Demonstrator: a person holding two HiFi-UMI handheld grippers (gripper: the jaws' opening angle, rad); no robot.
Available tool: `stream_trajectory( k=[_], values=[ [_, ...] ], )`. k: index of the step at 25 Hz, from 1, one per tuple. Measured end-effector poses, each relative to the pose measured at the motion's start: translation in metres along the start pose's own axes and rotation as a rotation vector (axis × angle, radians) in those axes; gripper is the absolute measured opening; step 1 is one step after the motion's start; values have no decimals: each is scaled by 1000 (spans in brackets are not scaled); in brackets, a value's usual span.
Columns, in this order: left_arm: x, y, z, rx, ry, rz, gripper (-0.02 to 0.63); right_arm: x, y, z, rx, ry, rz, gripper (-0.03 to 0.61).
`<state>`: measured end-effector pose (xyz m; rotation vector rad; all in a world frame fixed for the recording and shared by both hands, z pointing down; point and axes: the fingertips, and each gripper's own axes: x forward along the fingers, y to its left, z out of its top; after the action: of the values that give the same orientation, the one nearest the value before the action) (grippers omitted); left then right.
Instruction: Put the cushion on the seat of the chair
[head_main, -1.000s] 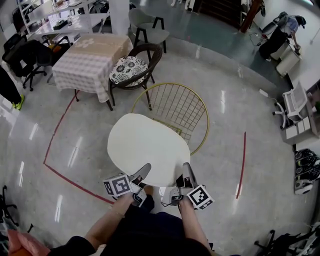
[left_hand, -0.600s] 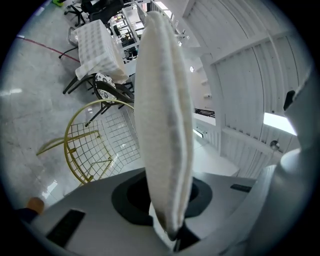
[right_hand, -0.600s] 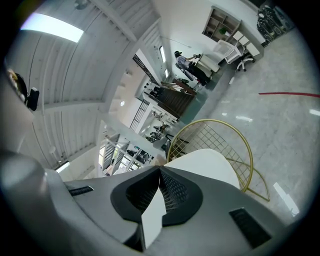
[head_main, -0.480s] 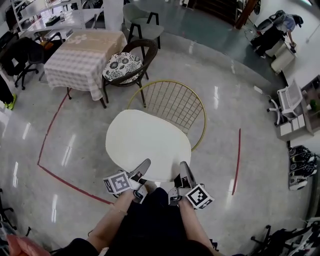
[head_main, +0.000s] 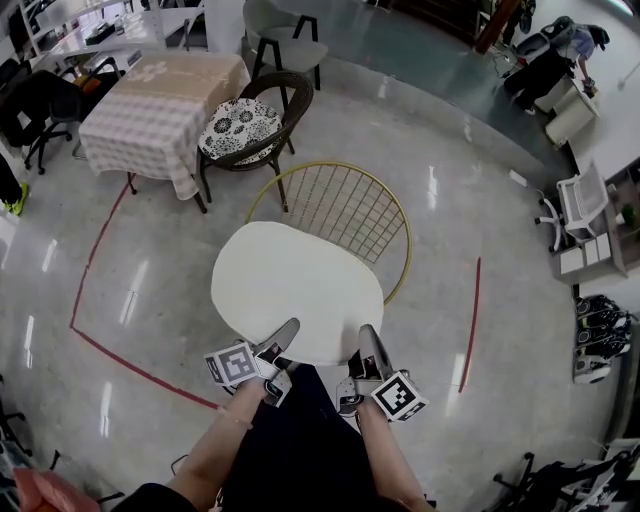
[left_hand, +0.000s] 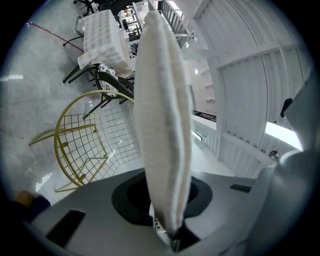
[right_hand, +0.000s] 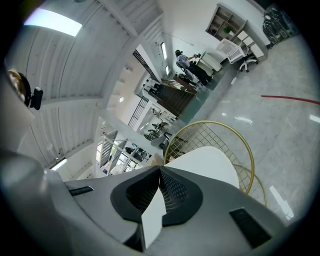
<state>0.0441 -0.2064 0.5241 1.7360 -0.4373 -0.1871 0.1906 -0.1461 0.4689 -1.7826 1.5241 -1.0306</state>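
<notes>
A round white cushion (head_main: 295, 290) is held level over the gold wire chair (head_main: 345, 215) and hides the chair's seat; only the curved wire back shows behind it. My left gripper (head_main: 285, 340) is shut on the cushion's near edge, and my right gripper (head_main: 368, 345) is shut on the same edge a little to the right. In the left gripper view the cushion (left_hand: 162, 115) stands edge-on out of the gripper (left_hand: 169, 200), with the chair (left_hand: 85, 145) to its left. In the right gripper view the gripper (right_hand: 160, 175) pinches the cushion (right_hand: 207, 162) before the chair (right_hand: 227, 132).
A table with a checked cloth (head_main: 150, 100) and a dark wicker chair with a patterned pad (head_main: 245, 125) stand at the back left. A grey chair (head_main: 285, 40) is behind them. Red tape lines (head_main: 100, 340) cross the shiny floor. Desks and a person (head_main: 560, 55) are at the far right.
Both grippers have carried the cushion slightly forward toward the gold chair. Both grips on the cushion's edge are unchanged.
</notes>
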Motion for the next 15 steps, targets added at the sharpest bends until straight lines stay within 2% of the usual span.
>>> stream_trajectory(
  k=[8, 12, 15],
  values=[
    [33, 21, 4, -40, 4, 3, 80, 25, -20, 6, 32, 12, 25, -11],
    [47, 38, 5, -76, -5, 7, 80, 38, -37, 8, 12, 28, -3, -11],
    [58, 47, 8, -83, 2, 2, 80, 50, -45, 9, 37, 20, 12, -11]
  ],
)
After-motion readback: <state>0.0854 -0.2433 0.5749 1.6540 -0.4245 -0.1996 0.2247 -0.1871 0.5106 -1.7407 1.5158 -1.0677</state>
